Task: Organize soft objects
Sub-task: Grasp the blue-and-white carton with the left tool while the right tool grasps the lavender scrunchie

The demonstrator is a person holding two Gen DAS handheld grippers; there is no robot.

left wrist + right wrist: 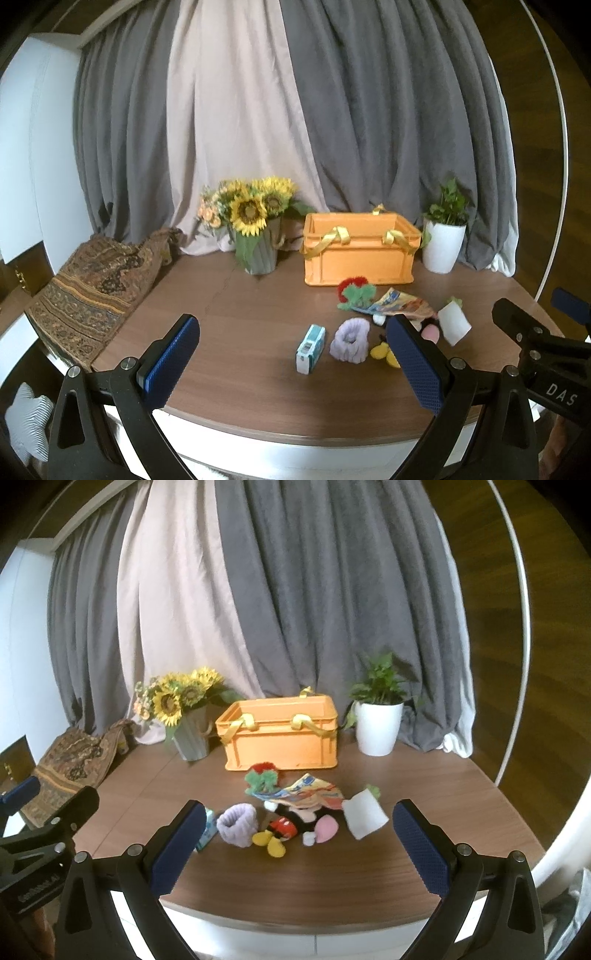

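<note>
Left gripper (pixel 291 365) and right gripper (pixel 299 843), jaws spread and empty, hung over the table's (pixel 332 893) bare lower-frame edge; soft toys (pixel 280 812) lay mid-frame before the orange crate (pixel 280 742).

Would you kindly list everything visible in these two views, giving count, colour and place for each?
crate: one, orange with yellow ribbon handles, back centre of table
sunflower bouquet: one, yellow, in a grey vase left of the crate
potted plant: one, green in a white pot, right of the crate
patterned cloth: one, brown, table's left edge
curtains: grey and beige, behind the table
plush mouse: one, red, black and yellow, front centre
knit cuff: one, lilac, left of the mouse
small box: one, teal and white, left of the cuff
green and red plush: one, before the crate
printed cloth: one, multicoloured, over the mouse
white cloth: one, right of the pile
table: one, brown wood
left gripper: open
right gripper: open
</note>
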